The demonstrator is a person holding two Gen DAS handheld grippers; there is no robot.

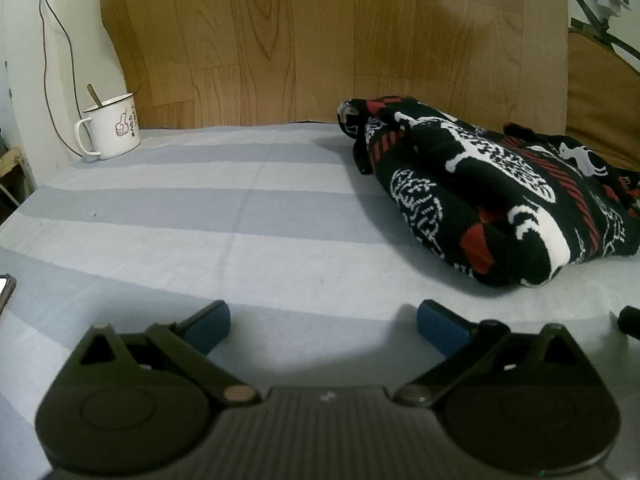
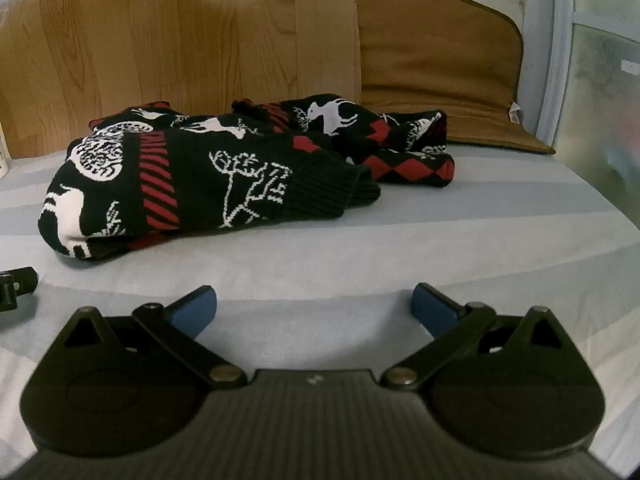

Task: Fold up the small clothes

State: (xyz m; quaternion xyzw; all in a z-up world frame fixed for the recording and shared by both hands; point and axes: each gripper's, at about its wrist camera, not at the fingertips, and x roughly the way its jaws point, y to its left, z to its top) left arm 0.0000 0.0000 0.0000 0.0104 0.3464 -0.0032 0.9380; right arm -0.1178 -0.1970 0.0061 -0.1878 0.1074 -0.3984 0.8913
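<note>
A black knitted sweater [image 1: 492, 196] with white animal figures and red stripes lies bunched on the striped grey-blue sheet [image 1: 200, 216], to the right in the left wrist view. In the right wrist view the sweater [image 2: 208, 176] fills the middle, one cuffed sleeve pointing right. My left gripper [image 1: 323, 326] stands wide open low over the sheet, short of the sweater and to its left, nothing between its blue pads [image 1: 208, 326]. Equally wide open and empty, my right gripper [image 2: 314, 312] hangs in front of the sweater, apart from it.
A white enamel mug [image 1: 112, 128] with a spoon stands at the far left by the wall. A wood-grain board [image 1: 320, 40] backs the bed. A brown cushion [image 2: 436, 60] leans at the back right. A phone edge [image 1: 6, 292] shows at far left.
</note>
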